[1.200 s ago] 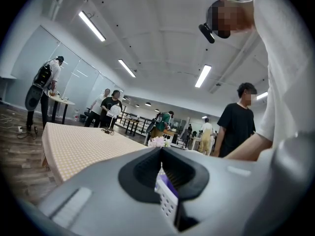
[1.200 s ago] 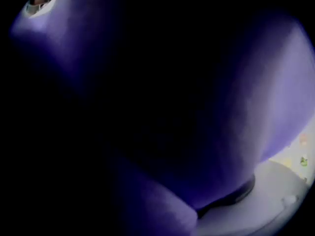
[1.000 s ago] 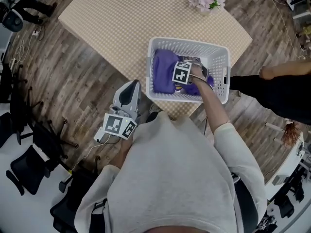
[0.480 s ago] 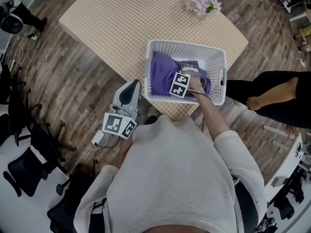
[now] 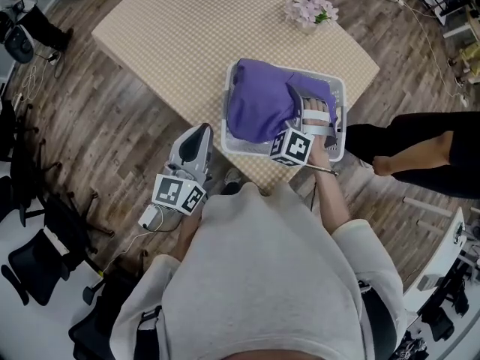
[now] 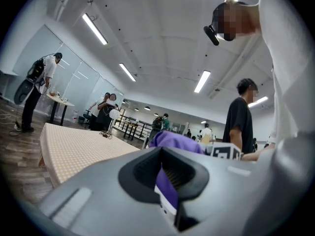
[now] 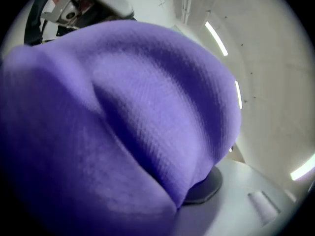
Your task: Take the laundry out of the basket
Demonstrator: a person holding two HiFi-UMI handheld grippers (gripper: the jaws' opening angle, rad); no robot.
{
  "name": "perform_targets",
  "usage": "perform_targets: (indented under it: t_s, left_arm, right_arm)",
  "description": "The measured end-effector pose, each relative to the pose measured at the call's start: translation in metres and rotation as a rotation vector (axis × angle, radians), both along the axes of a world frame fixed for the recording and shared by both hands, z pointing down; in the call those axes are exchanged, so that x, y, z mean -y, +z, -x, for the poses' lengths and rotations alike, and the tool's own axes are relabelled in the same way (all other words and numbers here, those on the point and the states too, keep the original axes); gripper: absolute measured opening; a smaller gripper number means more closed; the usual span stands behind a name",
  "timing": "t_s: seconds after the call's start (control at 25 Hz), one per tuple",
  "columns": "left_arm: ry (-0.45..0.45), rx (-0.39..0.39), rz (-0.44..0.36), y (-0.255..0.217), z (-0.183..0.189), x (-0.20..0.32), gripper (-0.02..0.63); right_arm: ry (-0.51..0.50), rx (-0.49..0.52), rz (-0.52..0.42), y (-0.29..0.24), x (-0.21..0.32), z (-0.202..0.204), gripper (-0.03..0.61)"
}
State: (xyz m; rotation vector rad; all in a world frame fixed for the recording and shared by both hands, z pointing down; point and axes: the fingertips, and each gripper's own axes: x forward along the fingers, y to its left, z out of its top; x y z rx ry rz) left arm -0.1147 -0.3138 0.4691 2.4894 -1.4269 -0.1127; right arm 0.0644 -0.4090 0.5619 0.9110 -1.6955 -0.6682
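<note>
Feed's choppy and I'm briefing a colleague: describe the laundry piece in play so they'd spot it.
Find the table with the beige checked cloth; at its near edge stands a white laundry basket. Heaped above its rim is a purple garment, the right gripper shut on its right side. It is the only purple thing; the flowers at the far corner are pale pink.
</note>
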Motion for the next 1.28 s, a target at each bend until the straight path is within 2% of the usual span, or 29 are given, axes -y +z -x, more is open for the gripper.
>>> perform_targets:
  t_s: [0.08, 0.16, 0.32, 0.44, 0.6, 0.8, 0.92, 1.0, 1.08, 1.28]
  left_arm:
    - [0.009, -0.003, -0.013, -0.004, -0.003, 0.000, 0.011]
    - [0.021, -0.003, -0.025, -0.007, -0.011, 0.001, 0.011]
    - [0.043, 0.004, -0.041, -0.009, -0.025, -0.002, 0.011]
    - [0.039, 0.009, -0.043, -0.011, -0.025, -0.006, 0.011]
    - [0.025, 0.011, -0.048, -0.014, -0.021, -0.009, 0.011]
    - [0.023, 0.011, -0.056, -0.016, -0.019, -0.010, 0.009]
    - [0.026, 0.013, -0.054, -0.017, -0.022, -0.011, 0.011]
    - [0.030, 0.014, -0.055, -0.019, -0.023, -0.013, 0.011]
    - [0.037, 0.014, -0.061, -0.020, -0.025, -0.014, 0.011]
    - [0.066, 0.015, -0.080, -0.025, -0.034, -0.014, 0.011]
  right_arm:
    - [0.005, 0.029, -0.107, -0.040, -0.003, -0.002, 0.261]
    - [0.020, 0.049, -0.153, -0.057, -0.001, -0.008, 0.262]
    - [0.075, 0.078, -0.170, -0.055, -0.004, -0.025, 0.262]
    - [0.125, 0.180, -0.124, -0.054, -0.007, -0.030, 0.262]
    - [0.203, 0.490, -0.050, -0.065, -0.008, -0.036, 0.262]
    - [0.308, 1.039, 0.101, -0.081, -0.010, -0.042, 0.262]
    - [0.299, 1.346, 0.159, -0.090, -0.013, -0.048, 0.262]
    - [0.282, 1.458, 0.157, -0.097, -0.017, -0.053, 0.262]
    - [0.273, 1.470, 0.130, -0.104, -0.019, -0.055, 0.261]
    - [0.256, 1.328, 0.074, -0.111, -0.024, -0.054, 0.262]
